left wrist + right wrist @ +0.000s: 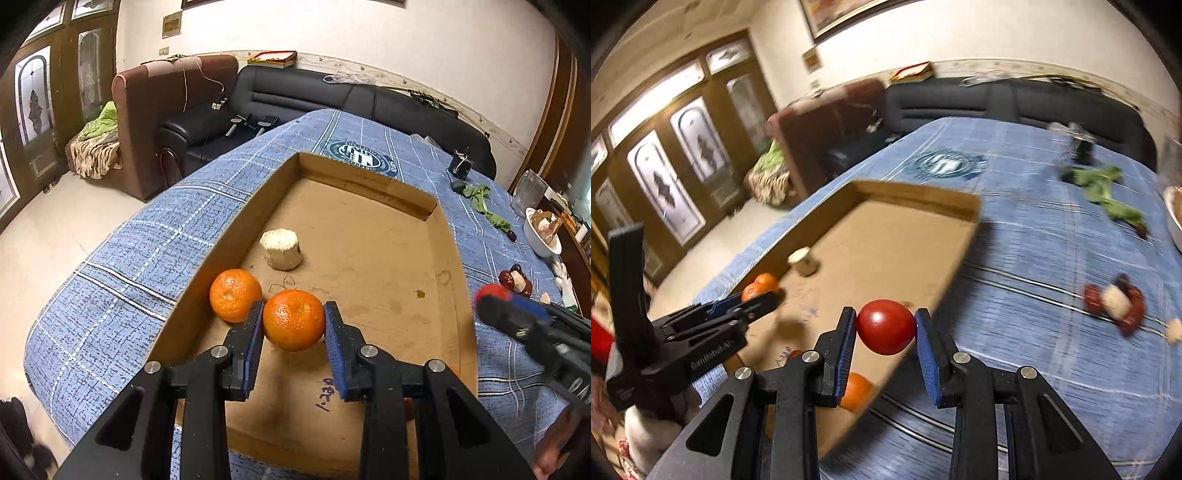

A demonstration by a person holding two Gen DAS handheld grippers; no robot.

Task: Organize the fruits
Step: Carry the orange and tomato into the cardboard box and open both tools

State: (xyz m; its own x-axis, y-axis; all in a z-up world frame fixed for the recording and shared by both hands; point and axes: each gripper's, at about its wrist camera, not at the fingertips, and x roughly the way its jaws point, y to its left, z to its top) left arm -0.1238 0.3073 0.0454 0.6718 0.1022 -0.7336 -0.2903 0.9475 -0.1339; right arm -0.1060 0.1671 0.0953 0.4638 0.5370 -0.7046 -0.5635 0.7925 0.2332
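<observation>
My left gripper (294, 320) is shut on an orange (294, 319) and holds it inside the cardboard tray (369, 184), low over its floor. A second orange (235, 294) lies in the tray's near left corner, just left of the held one. My right gripper (885, 327) is shut on a red tomato (885, 326) above the tray's right wall (923, 295). The left gripper (746, 301) with its orange shows at the left of the right wrist view. Another orange (855, 391) lies in the tray under my right gripper. The right gripper (491, 295) shows at the left wrist view's right edge.
A pale cylindrical chunk (280, 249) stands in the tray. On the blue checked tablecloth (129, 258) to the right lie green leaves (1108, 192), a small red-and-cream cluster (1115, 302), a white bowl (541, 232) and a dark clip (460, 164). Sofas stand behind the table.
</observation>
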